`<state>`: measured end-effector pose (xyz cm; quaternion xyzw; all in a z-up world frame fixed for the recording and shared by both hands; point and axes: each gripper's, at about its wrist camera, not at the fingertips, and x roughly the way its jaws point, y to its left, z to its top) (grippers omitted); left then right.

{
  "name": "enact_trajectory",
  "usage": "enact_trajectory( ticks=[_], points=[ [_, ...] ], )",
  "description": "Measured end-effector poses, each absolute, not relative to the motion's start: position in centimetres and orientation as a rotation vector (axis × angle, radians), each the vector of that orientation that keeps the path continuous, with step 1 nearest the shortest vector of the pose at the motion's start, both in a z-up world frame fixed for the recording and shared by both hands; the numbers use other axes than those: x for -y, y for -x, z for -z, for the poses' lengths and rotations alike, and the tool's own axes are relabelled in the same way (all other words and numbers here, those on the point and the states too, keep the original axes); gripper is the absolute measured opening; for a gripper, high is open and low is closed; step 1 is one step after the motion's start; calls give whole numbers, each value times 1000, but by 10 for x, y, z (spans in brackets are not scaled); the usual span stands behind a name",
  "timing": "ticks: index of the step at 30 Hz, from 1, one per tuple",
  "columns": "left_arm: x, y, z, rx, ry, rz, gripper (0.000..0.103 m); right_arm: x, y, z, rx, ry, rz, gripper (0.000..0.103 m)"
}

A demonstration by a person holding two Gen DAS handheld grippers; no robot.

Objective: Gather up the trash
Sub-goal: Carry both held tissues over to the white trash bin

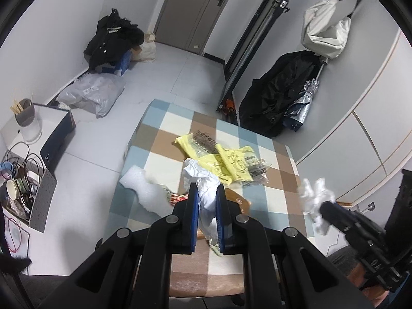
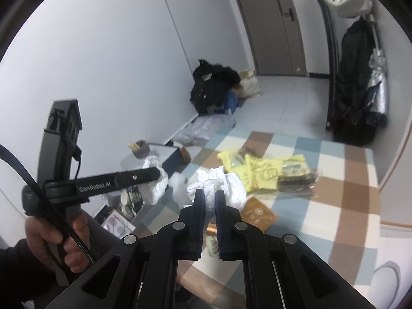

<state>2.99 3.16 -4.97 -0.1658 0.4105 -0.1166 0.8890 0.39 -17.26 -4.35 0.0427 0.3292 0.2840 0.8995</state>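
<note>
Both jaws are clamped on paper: your left gripper (image 1: pixel 207 193) pinches a crumpled white tissue wad (image 1: pixel 203 180) between its blue pads, and your right gripper (image 2: pixel 209 197) pinches a second white tissue clump (image 2: pixel 219 180) the same way. Each wad sits above the checked tablecloth (image 1: pixel 164 126), lifted off it as far as I can judge; in the left view the right gripper's clump (image 1: pixel 315 198) hangs off the table's right edge.

Still lying on the cloth: yellow printed plastic bag (image 1: pixel 219 157) at centre, clear printed wrapper (image 1: pixel 257 170) just right of it, white foam sheet (image 1: pixel 149 193) at the near-left edge, orange packet (image 2: pixel 258 212) near you, and some small printed scraps under the left gripper.

Advice for this step:
- Keep both pinches firm; tissue is light and loose, tails may slip out.
- Carry slowly, no swinging.
- No bin is plain to see. A grey open box of clutter (image 1: pixel 38 195) stands on the floor left of the table; whether that is the trash spot I cannot tell.
- Release only once over the container.
- Afterwards take the yellow bag by a bunched fold, not a flat edge.
</note>
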Motion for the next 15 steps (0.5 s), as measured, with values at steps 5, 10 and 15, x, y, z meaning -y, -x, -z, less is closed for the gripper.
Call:
enact_trajectory(
  ticks=[5, 10, 15],
  points=[
    [-3, -27, 28, -800, 285, 251, 8, 205, 11, 21, -611, -98, -557, 7],
    [39, -27, 1, -761, 233, 310, 8, 251, 22, -3, -543, -117, -506, 7],
    [83, -32, -15, -755, 230, 389, 8, 313, 32, -27, -470, -149, -419, 7]
  ],
)
